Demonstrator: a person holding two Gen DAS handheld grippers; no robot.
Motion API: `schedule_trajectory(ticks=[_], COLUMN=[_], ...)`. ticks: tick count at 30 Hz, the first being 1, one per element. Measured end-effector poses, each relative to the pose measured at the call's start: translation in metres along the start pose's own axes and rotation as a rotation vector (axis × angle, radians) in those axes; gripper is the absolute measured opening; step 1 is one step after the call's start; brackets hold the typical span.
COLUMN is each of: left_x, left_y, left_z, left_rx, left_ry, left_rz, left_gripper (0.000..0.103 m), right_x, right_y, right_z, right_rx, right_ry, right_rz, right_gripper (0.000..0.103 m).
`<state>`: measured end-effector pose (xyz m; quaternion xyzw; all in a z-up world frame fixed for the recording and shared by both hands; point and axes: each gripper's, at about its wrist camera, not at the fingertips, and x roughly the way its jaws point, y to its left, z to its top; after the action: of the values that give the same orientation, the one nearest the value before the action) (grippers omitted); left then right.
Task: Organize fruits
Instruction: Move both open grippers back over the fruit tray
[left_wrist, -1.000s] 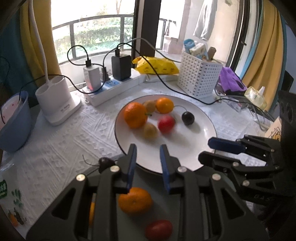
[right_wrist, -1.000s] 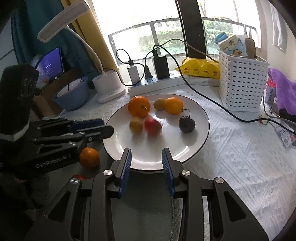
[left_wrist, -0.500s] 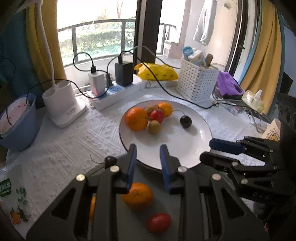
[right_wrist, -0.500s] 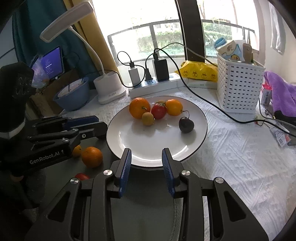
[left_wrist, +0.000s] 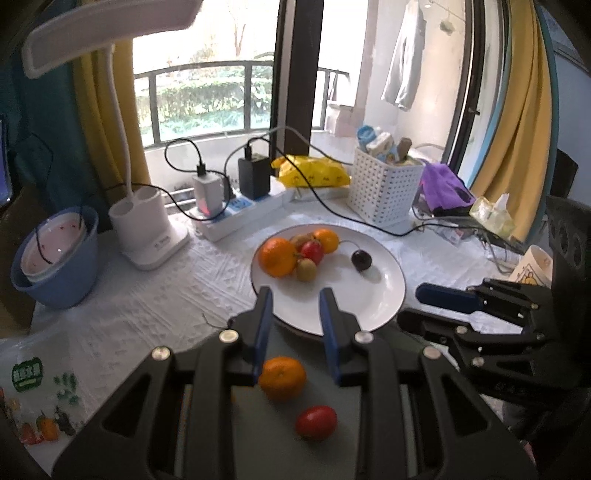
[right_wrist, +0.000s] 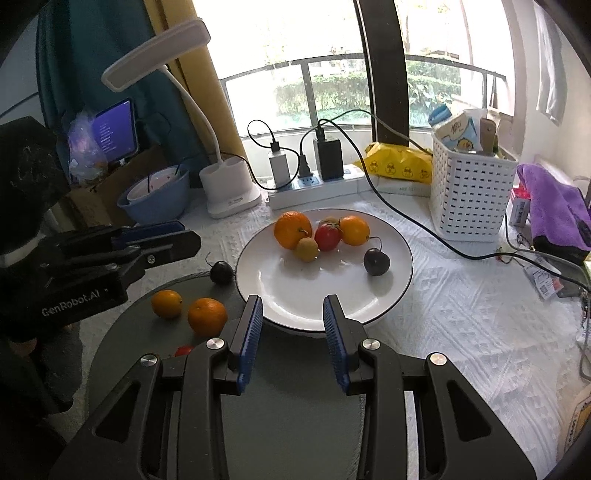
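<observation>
Right wrist view: two oranges (right_wrist: 168, 303) (right_wrist: 207, 316) and a dark plum (right_wrist: 221, 272) are being shown on the grey mat (right_wrist: 122, 332), left of the white plate (right_wrist: 395, 291); a red tomato (right_wrist: 183, 350) is being half hidden behind the right gripper (right_wrist: 291, 334), spread, empty. Five clustered fruits and a dark cherry (right_wrist: 376, 261) are being carried on the plate. Left wrist view: only one orange (left_wrist: 282, 377) and the tomato (left_wrist: 316, 422) are being shown beneath the left gripper (left_wrist: 295, 330), spread, empty.
</observation>
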<state>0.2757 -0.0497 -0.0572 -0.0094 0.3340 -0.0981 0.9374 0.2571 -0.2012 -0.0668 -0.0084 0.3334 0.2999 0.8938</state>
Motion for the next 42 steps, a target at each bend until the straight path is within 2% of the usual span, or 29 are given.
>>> schedule_trajectory(ticks=[14, 22, 29, 42], left_x=[-0.043, -0.060, -0.069, -0.064], left_y=[0.014, 0.032, 0.051, 0.086], left_z=[-0.019, -0.035, -0.047, -0.075], left_rx=[-0.020, -0.056, -0.084, -0.140], left_ry=[-0.049, -0.059, -0.062, -0.023], left_rz=[0.009, 0.030, 0.046, 0.048], left_gripper=[0.028, 0.031, 0.042, 0.042], right_x=[-0.024, -0.026, -0.020, 0.007], right_y=[0.034, 0.056, 0.074, 0.095], right_z=[-0.003, -0.005, -0.005, -0.017], right_rx=[-0.049, -0.078, -0.102, -0.112], right_ry=[-0.029, -0.024, -0.011, 0.062], right_rz=[-0.010, -0.006, -0.002, -0.010], right_gripper=[0.036, 0.036, 0.036, 0.036])
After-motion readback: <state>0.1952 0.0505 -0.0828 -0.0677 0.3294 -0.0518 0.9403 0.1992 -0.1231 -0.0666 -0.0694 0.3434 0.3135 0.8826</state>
